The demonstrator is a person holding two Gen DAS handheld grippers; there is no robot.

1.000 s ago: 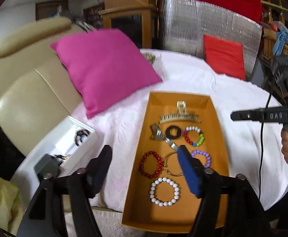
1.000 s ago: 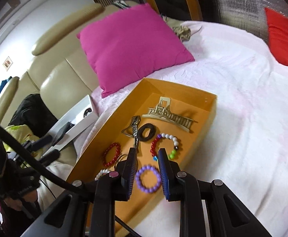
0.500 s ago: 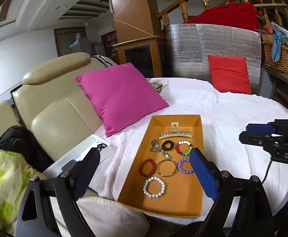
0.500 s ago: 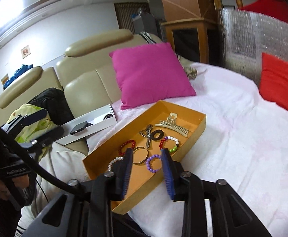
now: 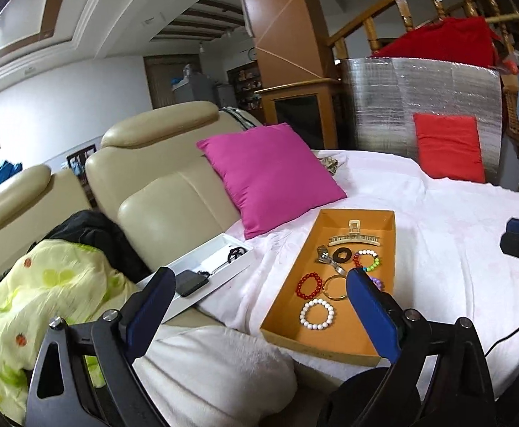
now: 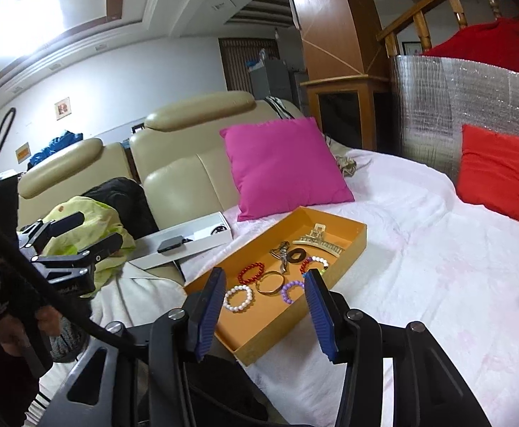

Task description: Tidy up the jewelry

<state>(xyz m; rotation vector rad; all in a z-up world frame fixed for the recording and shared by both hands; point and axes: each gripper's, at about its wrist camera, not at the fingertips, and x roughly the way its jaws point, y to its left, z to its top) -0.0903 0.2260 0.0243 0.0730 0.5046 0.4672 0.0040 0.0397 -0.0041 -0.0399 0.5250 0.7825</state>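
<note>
Both claws have pulled back and up from the shallow orange cardboard tray (image 5: pixel 389 245) since a second ago, when they hovered low over the jewelry; now the whole sofa and bed are visible. The left claw (image 5: pixel 259 313) stands wide open and holds nothing. The right claw (image 6: pixel 265 306), which was nearly closed over the purple bead bracelet (image 6: pixel 292 290), is now open and empty too.

The tray lies on the white bed cover (image 5: pixel 455 242), at about 12 o'clock from the right claw. Inside it the pieces lie apart in tidy rows: a beige hair claw clip (image 5: pixel 355 237) at the far end, then a black ring-shaped hair tie (image 5: pixel 341 255) with a multicolour bead bracelet (image 5: pixel 366 260) at its 3 o'clock, and nearer a red bead bracelet (image 5: pixel 309 285), a thin gold bangle (image 5: pixel 335 286) and a white pearl bracelet (image 5: pixel 316 314). A white open box (image 5: pixel 220 259) rests at 9 o'clock from the tray, on the sofa edge.

In my judgement this retreat with both claws empty means the arranging is finished or almost finished.
</note>
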